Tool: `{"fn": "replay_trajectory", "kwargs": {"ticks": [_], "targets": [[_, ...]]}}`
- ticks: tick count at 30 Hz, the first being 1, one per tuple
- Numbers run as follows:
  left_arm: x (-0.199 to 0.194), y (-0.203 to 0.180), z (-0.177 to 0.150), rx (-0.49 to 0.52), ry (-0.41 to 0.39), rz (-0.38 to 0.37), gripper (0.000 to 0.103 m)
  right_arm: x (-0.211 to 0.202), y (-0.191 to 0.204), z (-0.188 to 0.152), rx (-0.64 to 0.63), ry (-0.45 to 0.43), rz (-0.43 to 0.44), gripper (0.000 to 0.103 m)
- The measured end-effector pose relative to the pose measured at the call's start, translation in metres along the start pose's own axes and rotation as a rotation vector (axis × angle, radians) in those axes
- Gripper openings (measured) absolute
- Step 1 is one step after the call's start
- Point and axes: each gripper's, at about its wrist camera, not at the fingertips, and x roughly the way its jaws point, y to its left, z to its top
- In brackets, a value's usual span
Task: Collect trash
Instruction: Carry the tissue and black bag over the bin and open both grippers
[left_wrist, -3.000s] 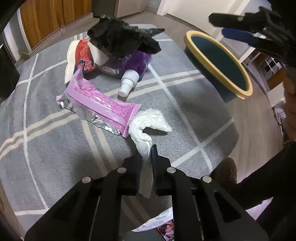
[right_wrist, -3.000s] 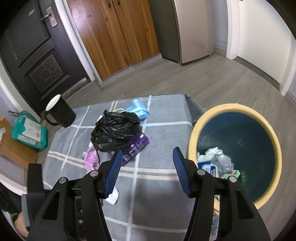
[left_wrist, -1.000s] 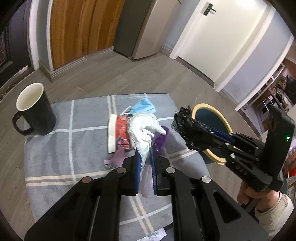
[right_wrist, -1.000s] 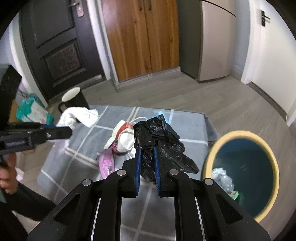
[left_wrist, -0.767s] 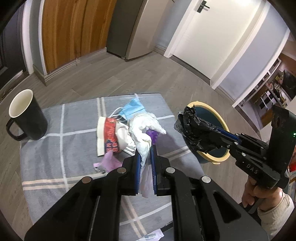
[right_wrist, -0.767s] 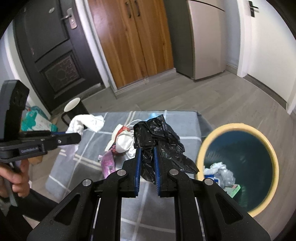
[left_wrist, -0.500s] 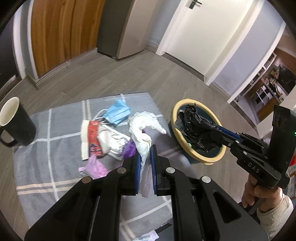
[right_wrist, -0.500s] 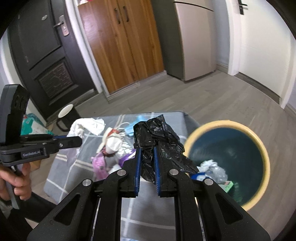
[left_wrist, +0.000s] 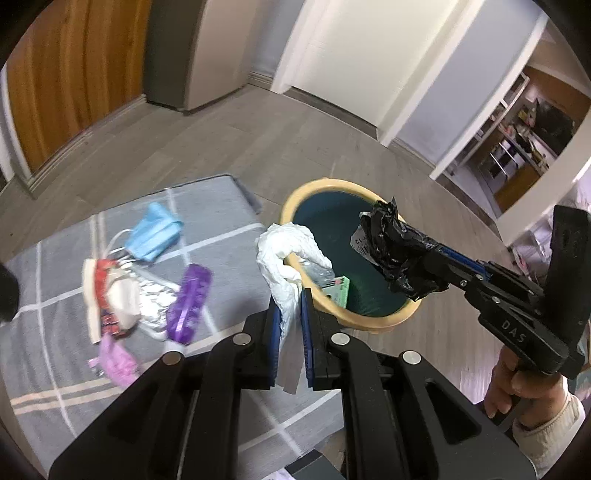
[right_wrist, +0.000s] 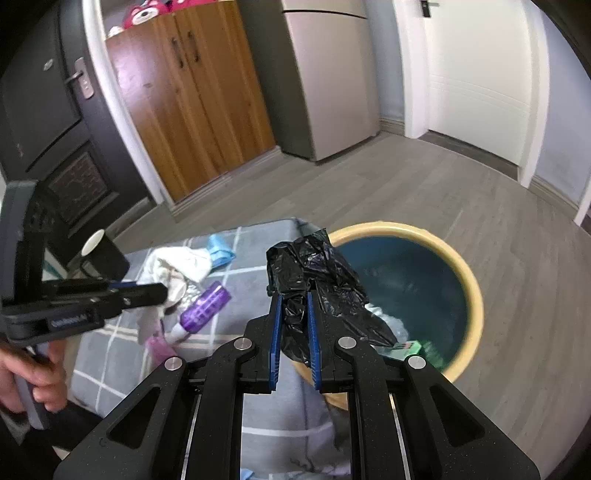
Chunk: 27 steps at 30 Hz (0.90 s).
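- Leftmost in the left wrist view, a grey checked mat (left_wrist: 55, 369) lies on the wooden floor, with loose trash on it
- On the mat sit a red and white wrapper (left_wrist: 98, 291), a pink wrapper (left_wrist: 118, 360), a blue face mask (left_wrist: 155, 236) and a purple bottle (left_wrist: 190, 299), all close together, slightly blurred
- Next, the left gripper (left_wrist: 290, 332) has its jaws nearly closed, clamping a crumpled white tissue (left_wrist: 286, 254) that sticks up above the fingertips and hangs below them
- Beyond the tissue stands a round trash bin (left_wrist: 373, 319) with a yellow rim and dark teal inside, on the floor just beside the mat's edge; some rubbish, including a green packet (left_wrist: 338, 290), already lies in it
- To the right, the right gripper (left_wrist: 413, 266) is held by a hand (left_wrist: 517, 384) in a pale sleeve, its jaws narrow and clamped on a crumpled black plastic bag (left_wrist: 399, 247), which hangs above the bin's open mouth
- From the right wrist view, the black bag (right_wrist: 314, 280) is pinched between blue pads (right_wrist: 274, 328), with the bin (right_wrist: 472, 295) right behind it and a black mug (right_wrist: 105, 254) at the mat's far left
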Motion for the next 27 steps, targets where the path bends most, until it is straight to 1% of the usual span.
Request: {"fn": "replay_trajectory", "kwargs": {"ticks": [8, 14, 19, 24, 25, 27], "targets": [[0.039, -0.035, 0.011, 0.051, 0.030, -0.056, 0.009, -0.009, -0.015, 0.002, 0.039, -0.022, -0.037, 0.014], [0.066, -0.054, 0.020, 0.072, 0.047, -0.093, 0.009, -0.013, -0.028, 0.001, 0.064, -0.031, -0.069, 0.014], [0.087, -0.063, 0.025, 0.078, 0.052, -0.102, 0.009, -0.014, -0.037, -0.001, 0.080, -0.029, -0.084, 0.014], [0.106, -0.060, 0.023, 0.067, 0.078, -0.108, 0.009, -0.010, -0.042, -0.002, 0.088, -0.016, -0.091, 0.014], [0.108, -0.060, 0.023, 0.068, 0.082, -0.111, 0.010, -0.009, -0.043, -0.003, 0.090, -0.012, -0.093, 0.014], [0.108, -0.060, 0.023, 0.066, 0.083, -0.109, 0.021, -0.007, -0.044, -0.003, 0.092, -0.009, -0.094, 0.014]]}}
